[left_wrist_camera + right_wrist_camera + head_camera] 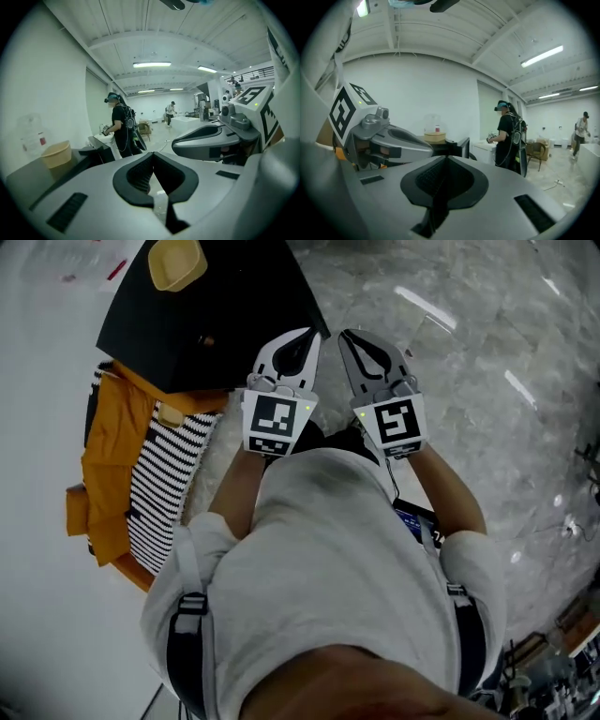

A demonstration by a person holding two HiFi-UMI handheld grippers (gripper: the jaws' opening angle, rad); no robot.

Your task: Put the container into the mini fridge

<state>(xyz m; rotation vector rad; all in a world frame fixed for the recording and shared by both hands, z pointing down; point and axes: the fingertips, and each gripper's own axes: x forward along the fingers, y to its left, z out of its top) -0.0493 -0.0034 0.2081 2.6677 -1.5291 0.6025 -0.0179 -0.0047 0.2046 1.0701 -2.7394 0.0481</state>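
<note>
Held left gripper point(309, 336) & right gripper point(347, 337) side by side, just off corner of black fridge point(216, 320), above gray floor point(469, 381). Had fingers of both clenched tight, nothing btwn them. Saw tan container point(176, 263) on top of fridge, well apart from both grippers, w/ clear jar point(32, 136) just behind it. Noted orange & striped cloth point(141, 465) right beside fridge. Saw another person point(508, 136) w/ backpack well beyond fridge.
</note>
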